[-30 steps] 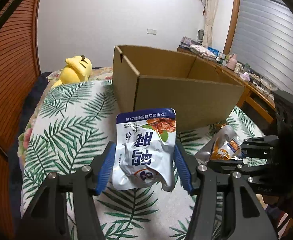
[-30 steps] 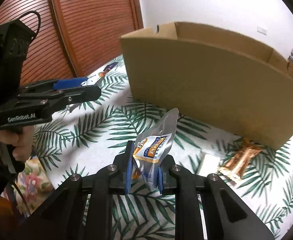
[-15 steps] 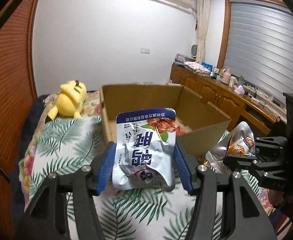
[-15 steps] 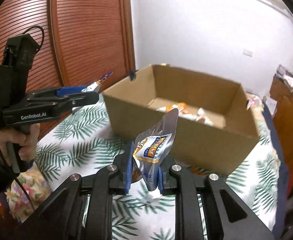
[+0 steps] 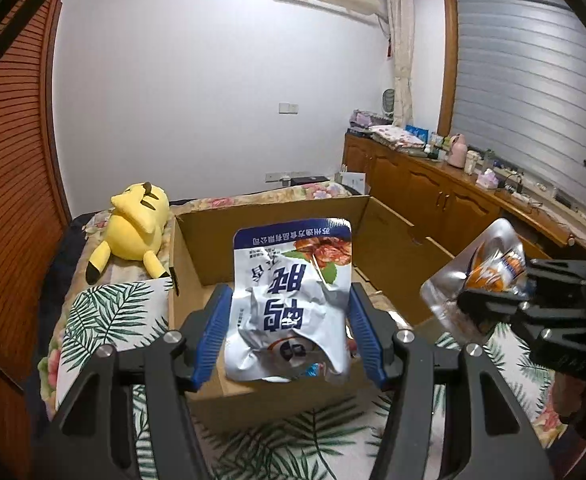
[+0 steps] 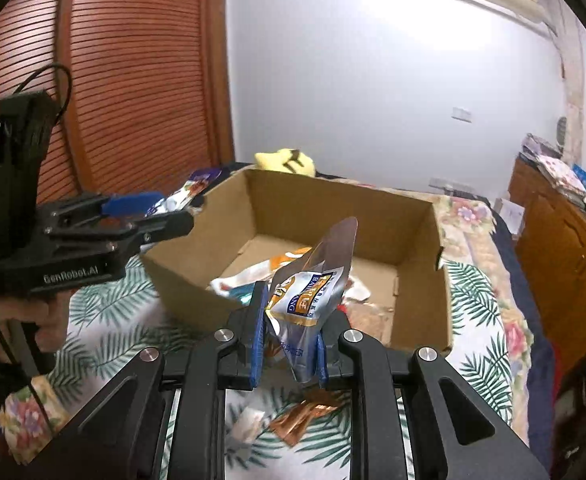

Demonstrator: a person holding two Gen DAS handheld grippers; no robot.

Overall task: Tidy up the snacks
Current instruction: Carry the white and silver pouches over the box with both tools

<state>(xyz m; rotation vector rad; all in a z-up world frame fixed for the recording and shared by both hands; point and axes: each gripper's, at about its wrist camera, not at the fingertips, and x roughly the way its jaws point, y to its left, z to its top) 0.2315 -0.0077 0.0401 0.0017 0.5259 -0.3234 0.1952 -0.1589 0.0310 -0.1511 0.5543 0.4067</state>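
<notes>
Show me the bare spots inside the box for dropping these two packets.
In the cardboard box, the floor along the far wall and far-left corner is bare. Snack packets crowd the near side. Left gripper holds the white packet, right gripper the silver pouch.

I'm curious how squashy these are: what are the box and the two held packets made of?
Box: plain brown cardboard, matte, with raw cut edges.
White packet: probably thin plastic film, slightly glossy, creased.
Silver packet: looks like metallised foil film, with a mirror-like sheen on its top flap.
</notes>
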